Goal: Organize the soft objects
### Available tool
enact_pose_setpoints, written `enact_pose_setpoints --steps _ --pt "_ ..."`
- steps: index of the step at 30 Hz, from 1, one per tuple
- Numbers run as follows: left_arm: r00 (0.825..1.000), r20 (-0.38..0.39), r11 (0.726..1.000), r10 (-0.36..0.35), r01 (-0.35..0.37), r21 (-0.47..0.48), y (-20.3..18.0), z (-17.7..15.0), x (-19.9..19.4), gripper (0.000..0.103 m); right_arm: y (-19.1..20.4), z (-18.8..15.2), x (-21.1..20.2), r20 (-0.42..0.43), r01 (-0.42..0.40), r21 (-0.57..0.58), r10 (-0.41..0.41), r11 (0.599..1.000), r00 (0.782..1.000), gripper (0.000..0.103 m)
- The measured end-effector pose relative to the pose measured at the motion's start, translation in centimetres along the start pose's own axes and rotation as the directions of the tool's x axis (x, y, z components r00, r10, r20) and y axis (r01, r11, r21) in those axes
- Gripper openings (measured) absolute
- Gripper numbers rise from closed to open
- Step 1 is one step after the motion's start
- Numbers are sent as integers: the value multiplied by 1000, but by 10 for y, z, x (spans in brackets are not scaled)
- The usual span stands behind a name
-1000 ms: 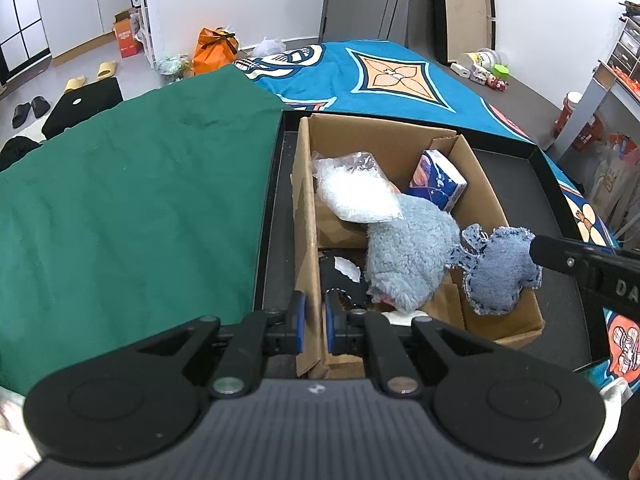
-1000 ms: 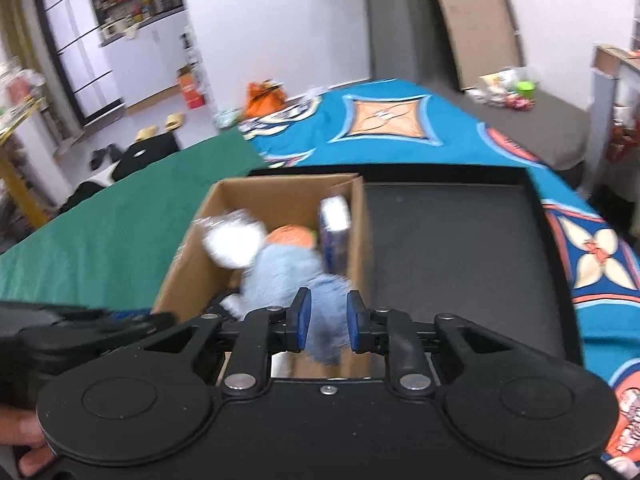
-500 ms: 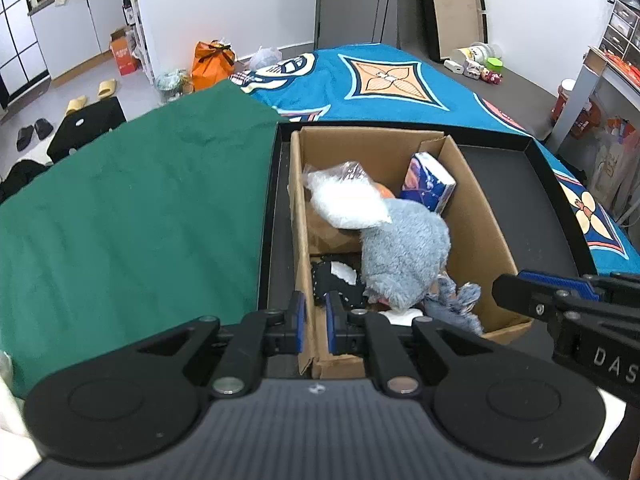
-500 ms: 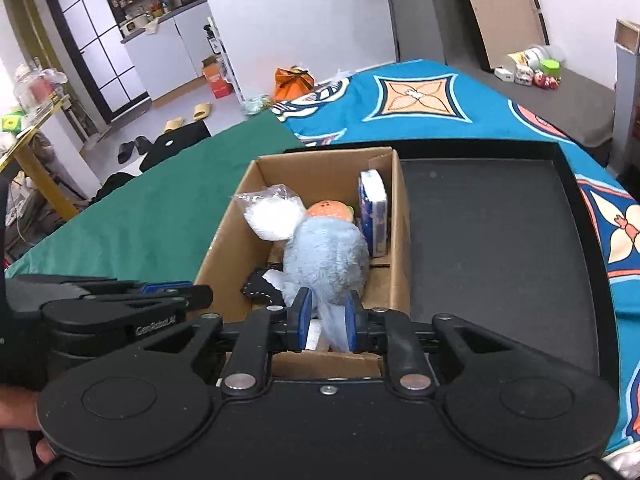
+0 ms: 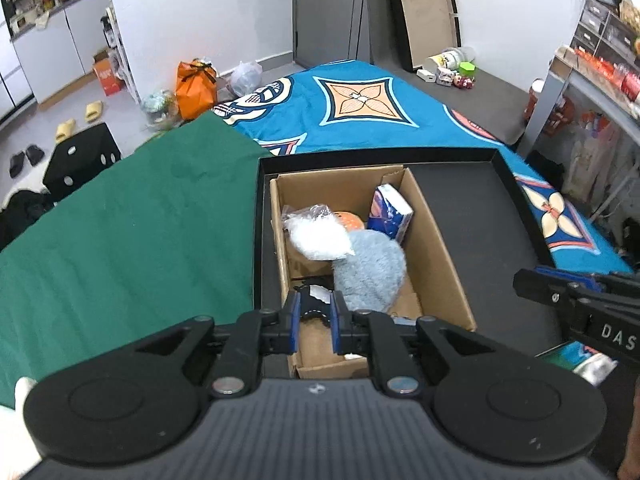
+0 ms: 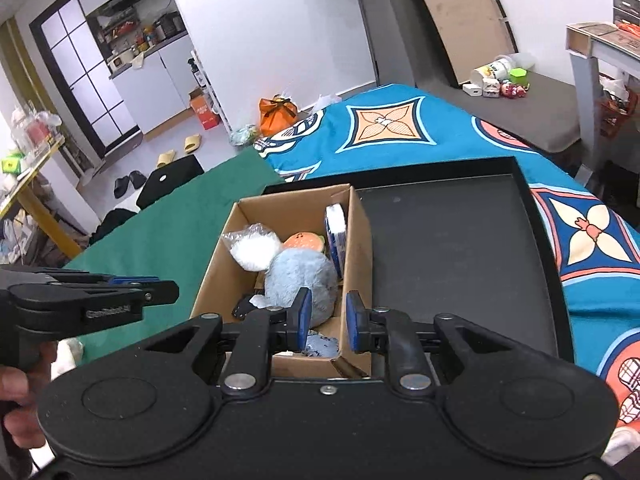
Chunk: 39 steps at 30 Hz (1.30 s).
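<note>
A cardboard box (image 5: pixel 440 236) (image 6: pixel 360 220) stands in a black tray (image 5: pixel 480 200) (image 6: pixel 460 240). In it lie a fluffy grey-blue plush (image 5: pixel 368 272) (image 6: pixel 300 276), a clear bag of white stuffing (image 5: pixel 316 236) (image 6: pixel 254 246), an orange plush (image 6: pixel 304 242), a blue tissue pack (image 5: pixel 390 212) (image 6: pixel 336 228) and a black-and-white item (image 5: pixel 312 300). A blue denim piece (image 6: pixel 322 344) lies at the box's near end. My left gripper (image 5: pixel 314 322) is slightly open and empty above the box's near left corner. My right gripper (image 6: pixel 326 322) is open and empty above the near end.
The tray sits on a surface covered by a green cloth (image 5: pixel 120 240) on the left and a blue patterned cloth (image 5: pixel 360 112) behind and right. The right half of the tray holds nothing. A shelf unit (image 5: pixel 592 80) stands at the far right.
My right gripper has let go of the blue denim piece into the box and opened wider. Both grippers have pulled back and up from the box. The left gripper's gap has widened slightly.
</note>
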<state>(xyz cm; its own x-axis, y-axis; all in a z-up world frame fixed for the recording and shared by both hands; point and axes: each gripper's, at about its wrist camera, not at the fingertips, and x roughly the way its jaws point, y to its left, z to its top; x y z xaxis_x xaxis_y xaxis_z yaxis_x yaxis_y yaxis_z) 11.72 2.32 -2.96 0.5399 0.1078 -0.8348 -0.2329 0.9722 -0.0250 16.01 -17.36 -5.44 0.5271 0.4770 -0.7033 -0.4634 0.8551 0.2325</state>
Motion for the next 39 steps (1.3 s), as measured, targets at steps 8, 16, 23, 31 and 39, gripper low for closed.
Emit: enact_pose_setpoints --steps 8,16,23,31,39 --pt "998 -53 999 36 -37 -31 4 18 -25 23 -15 14 -20 17 2 37 -3 999 1000 39" --pt "1000 5 999 14 -14 -50 -5 31 -66 59 -21 31 -46 66 4 57 -7 998 998 74" --pt "999 36 999 19 -17 -44 -20 35 -100 83 -30 44 -74 91 -18 65 12 998 996 100" --pt "996 89 999 1 2 -32 -37 23 -142 90 -28 51 -105 90 -30 23 28 999 996 103" --pt "995 104 994 -3 14 -105 -36 6 -174 90 -32 43 -128 81 -23 43 19 999 997 103"
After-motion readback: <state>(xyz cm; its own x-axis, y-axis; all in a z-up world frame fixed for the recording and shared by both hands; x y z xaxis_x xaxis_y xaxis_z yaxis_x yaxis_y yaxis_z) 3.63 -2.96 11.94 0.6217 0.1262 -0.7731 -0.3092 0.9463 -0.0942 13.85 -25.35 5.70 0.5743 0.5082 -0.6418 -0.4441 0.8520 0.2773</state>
